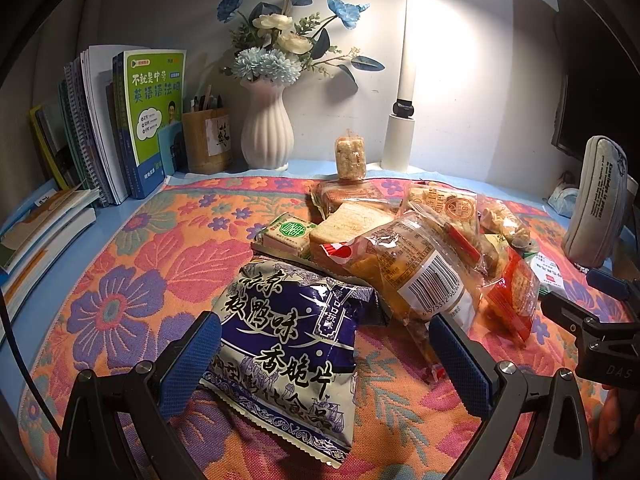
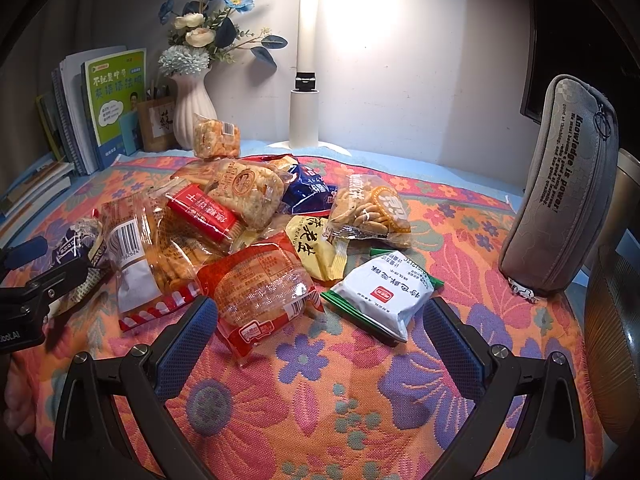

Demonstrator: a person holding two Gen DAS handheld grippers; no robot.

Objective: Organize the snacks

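My left gripper [image 1: 325,354] is spread wide around the blue chip bag [image 1: 286,344] on the floral cloth [image 1: 132,280], and my right gripper [image 2: 320,338] gapes wide before the snack pile [image 2: 256,232], holding nothing

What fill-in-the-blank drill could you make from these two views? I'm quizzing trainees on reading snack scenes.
1. The left gripper stands open around the blue and white ____ bag.
2. The grey pencil case stands to the ____ of the snack pile.
3. The flowers stand in a white ____.
4. The right gripper is open and holds ____.

Missing: crisps; right; vase; nothing
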